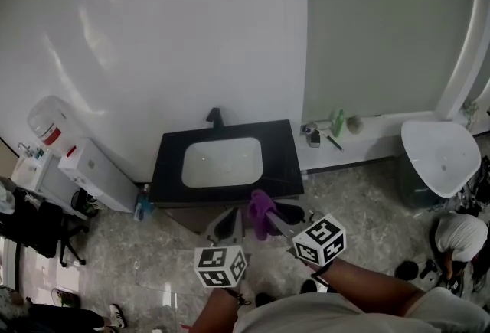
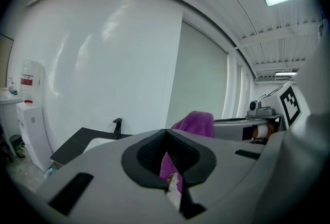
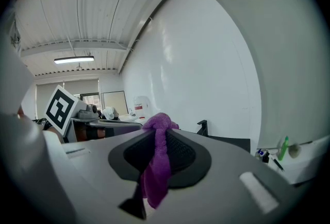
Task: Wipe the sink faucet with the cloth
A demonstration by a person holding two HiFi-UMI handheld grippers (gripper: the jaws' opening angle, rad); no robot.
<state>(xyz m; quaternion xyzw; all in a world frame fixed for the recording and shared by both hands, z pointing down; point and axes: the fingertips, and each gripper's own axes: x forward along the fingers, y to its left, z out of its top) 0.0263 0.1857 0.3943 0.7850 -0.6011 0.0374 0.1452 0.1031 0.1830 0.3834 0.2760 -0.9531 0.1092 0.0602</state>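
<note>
A black faucet stands at the back edge of a black counter with a white sink basin. In front of the counter, my right gripper is shut on a purple cloth, which bunches above the jaws and hangs down between them. My left gripper is just left of it, shut and holding nothing. From the left gripper view the cloth shows beyond the jaws and the faucet stands farther off to the left. The faucet also appears ahead in the right gripper view.
A water dispenser and a white cabinet stand left of the counter, with a blue bottle on the floor. A ledge to the right holds a green bottle. Farther right are a white tub and a crouching person.
</note>
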